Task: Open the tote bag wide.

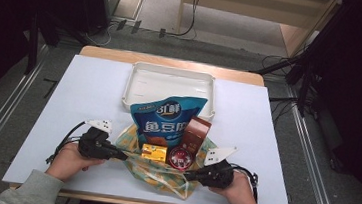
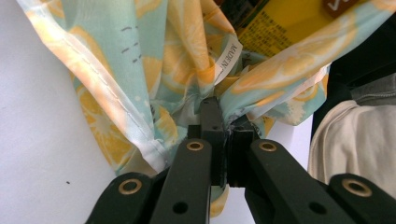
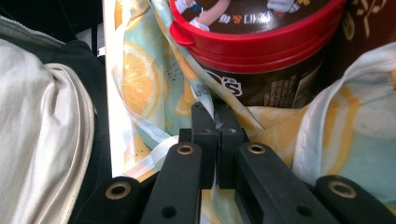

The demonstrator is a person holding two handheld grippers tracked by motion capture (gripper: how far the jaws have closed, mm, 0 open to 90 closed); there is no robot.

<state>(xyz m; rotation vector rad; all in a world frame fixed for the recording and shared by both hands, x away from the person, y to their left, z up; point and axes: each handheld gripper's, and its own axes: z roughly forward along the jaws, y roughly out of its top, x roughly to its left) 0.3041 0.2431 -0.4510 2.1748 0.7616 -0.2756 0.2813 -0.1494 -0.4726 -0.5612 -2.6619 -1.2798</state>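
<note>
A cloth bag with a lemon print (image 1: 162, 173) lies open on the table's near middle. In it stand a blue snack pouch (image 1: 167, 118), a brown carton (image 1: 195, 132), a yellow box (image 1: 154, 152) and a red-lidded tub (image 1: 181, 158). My left gripper (image 1: 122, 155) is shut on the bag's left edge; in the left gripper view its jaws (image 2: 223, 125) pinch the fabric (image 2: 140, 70) beside a white label. My right gripper (image 1: 187, 175) is shut on the bag's right edge; the right gripper view shows its jaws (image 3: 215, 122) clamping fabric (image 3: 144, 79) just below the tub (image 3: 252, 42).
An empty white tray (image 1: 136, 80) sits behind the bag at the table's far middle. The white tabletop (image 1: 79, 97) spreads to both sides. The person's hands hold both grippers near the front edge, and light clothing (image 3: 42, 140) lies close behind the bag.
</note>
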